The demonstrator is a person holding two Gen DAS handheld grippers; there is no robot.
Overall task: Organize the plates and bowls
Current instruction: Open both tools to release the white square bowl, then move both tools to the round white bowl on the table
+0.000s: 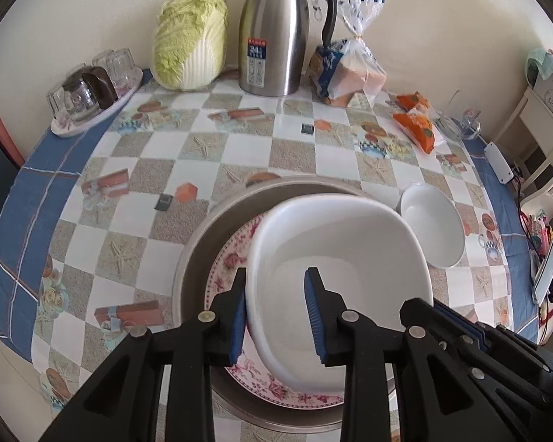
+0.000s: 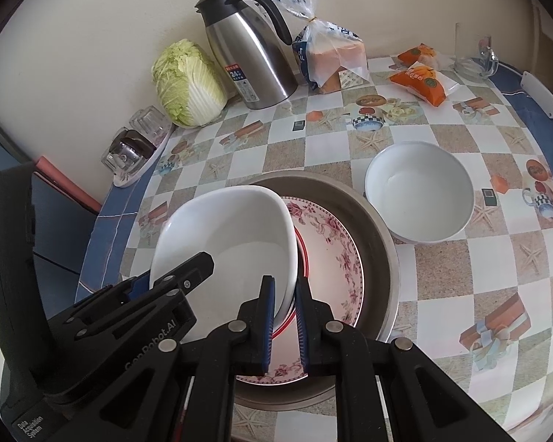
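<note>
While the square white bowl [image 1: 335, 258] is sitting tilted on the floral plate [image 1: 225, 269] inside the metal basin [image 1: 195, 243], both grippers are straddling its rim. The left gripper [image 1: 276, 309] is standing fairly wide, one finger outside the wall and one over the glossy hollow. Only the right-wrist view is showing the right gripper [image 2: 284, 316] nearly closed, pinching the bowl's near corner, and a red-rimmed plate [image 2: 305, 254] underneath. A round white bowl [image 2: 420, 191] is resting just beside the basin on the checkered bench [image 2: 461, 265].
</note>
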